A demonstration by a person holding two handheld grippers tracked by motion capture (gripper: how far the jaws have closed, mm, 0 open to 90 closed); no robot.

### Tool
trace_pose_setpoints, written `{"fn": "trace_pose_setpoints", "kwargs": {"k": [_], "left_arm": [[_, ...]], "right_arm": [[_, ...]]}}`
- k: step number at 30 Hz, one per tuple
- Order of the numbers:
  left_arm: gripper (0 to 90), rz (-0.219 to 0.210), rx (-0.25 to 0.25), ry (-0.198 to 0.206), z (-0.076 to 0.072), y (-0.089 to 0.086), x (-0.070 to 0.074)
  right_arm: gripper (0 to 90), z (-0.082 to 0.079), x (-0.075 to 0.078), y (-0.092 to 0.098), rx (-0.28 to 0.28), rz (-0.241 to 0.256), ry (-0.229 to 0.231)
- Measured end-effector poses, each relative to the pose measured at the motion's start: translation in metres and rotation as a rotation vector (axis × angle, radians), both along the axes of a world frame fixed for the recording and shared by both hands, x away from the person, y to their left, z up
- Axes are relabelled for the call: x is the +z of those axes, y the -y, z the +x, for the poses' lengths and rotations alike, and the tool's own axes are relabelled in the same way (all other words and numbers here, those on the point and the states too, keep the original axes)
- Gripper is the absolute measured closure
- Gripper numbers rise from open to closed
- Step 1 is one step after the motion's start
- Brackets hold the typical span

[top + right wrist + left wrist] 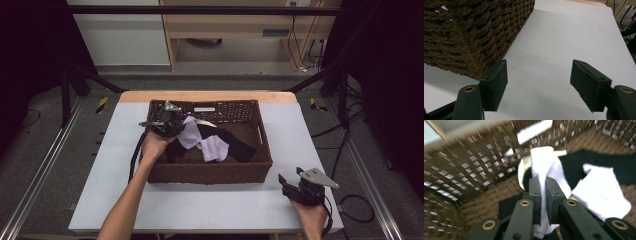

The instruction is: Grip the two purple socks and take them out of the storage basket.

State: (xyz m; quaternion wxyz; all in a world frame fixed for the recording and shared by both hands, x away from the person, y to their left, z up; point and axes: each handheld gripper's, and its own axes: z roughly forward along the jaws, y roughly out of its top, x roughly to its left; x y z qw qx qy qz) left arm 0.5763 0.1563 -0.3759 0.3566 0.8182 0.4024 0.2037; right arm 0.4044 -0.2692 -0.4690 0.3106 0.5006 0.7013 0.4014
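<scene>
A brown wicker basket (210, 172) stands in the middle of the table. Inside lie black socks (235, 145) and white socks. My left gripper (170, 122) is over the basket's left half, shut on a white sock (544, 167) that hangs up between its jaws. A second white sock (602, 192) rests on the basket floor to its right, shown in the high view as the white sock (215, 148) in the middle. My right gripper (539, 85) stands open over the bare table by the basket's near right corner (474, 50), nothing between its jaws; the right gripper (295, 185) sits low right.
The white table top (210, 205) has free room in front of and beside the basket. A pale rounded object (522, 171) lies behind the held sock. A white label (204, 109) sits on the basket's far wall. Cables (355, 210) trail off the table's right edge.
</scene>
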Motion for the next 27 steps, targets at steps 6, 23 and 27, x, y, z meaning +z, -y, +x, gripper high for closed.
{"fn": "trace_pose_setpoints", "kwargs": {"k": [6,23,27], "left_arm": [[83.2,-0.146,-0.024,0.089,-0.019,-0.011,0.024],[83.2,-0.276,-0.085,0.243,-0.086,-0.030,0.058],[83.3,-0.276,-0.110,0.272,-0.102,-0.032,0.064]], "right_arm": [[30.3,0.000,0.000,0.002,-0.005,0.003,0.003],[32.9,-0.004,0.001,0.006,-0.019,0.022,-0.002],[33.1,-0.004,0.001,0.007,-0.021,0.022,-0.004]]}}
